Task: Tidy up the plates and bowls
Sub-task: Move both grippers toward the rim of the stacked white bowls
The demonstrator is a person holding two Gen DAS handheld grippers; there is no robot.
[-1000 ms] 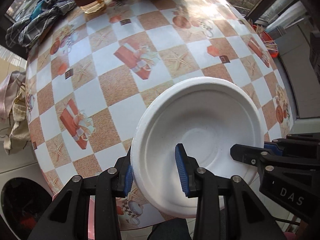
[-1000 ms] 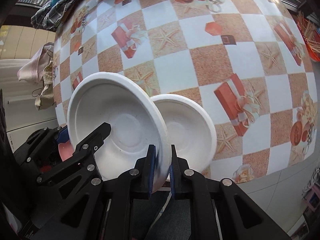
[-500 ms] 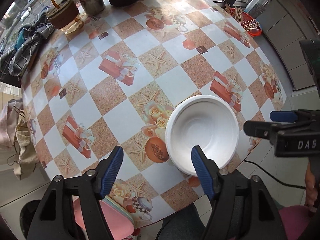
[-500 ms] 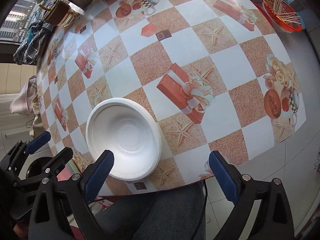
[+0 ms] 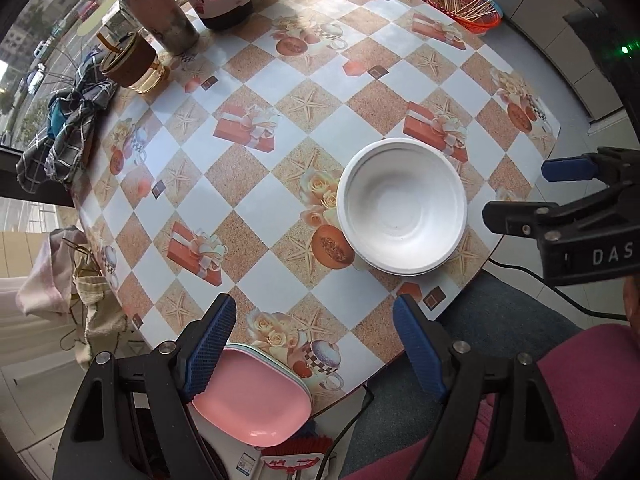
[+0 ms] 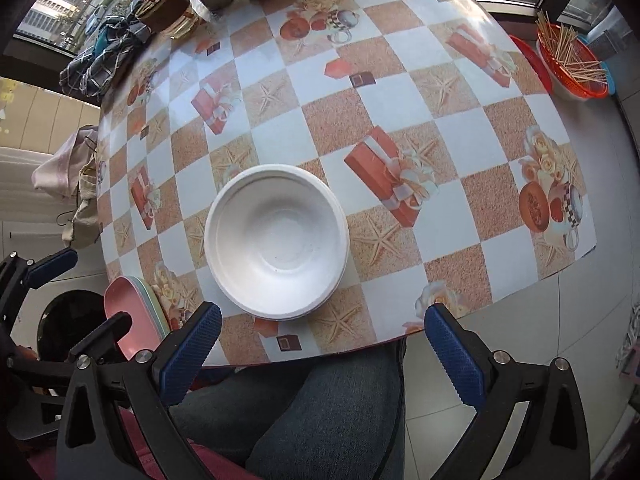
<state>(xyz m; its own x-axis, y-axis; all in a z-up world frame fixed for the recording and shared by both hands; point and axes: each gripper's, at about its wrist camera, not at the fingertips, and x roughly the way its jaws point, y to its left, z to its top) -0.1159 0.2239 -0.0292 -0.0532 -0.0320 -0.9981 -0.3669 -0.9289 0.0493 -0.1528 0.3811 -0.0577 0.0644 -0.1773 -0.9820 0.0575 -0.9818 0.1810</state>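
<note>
Left tool (image 5: 312, 354) wide, empty | right tool (image 6: 320, 352) wide, empty | white bowls (image 6: 276, 246) sat nested on worktop (image 6: 400, 92) near front edge | pink plates (image 5: 252, 396) stacked at left edge | bowls looked light, thin, crushable; pinch the rim gently.

- Daylight comes in from the windows at the far side, so both views are bright overall.
- Glare washes out the far edge of the glossy checkered-cloth worktop (image 5: 320, 92), strongest in the right wrist view (image 6: 400, 92).
- The white nested bowls (image 5: 402, 208) look slightly blown out, with only soft shadows.
- Heavy fisheye bending, dark vignette in the corners.
- Focus is sharp enough, no motion blur.
</note>
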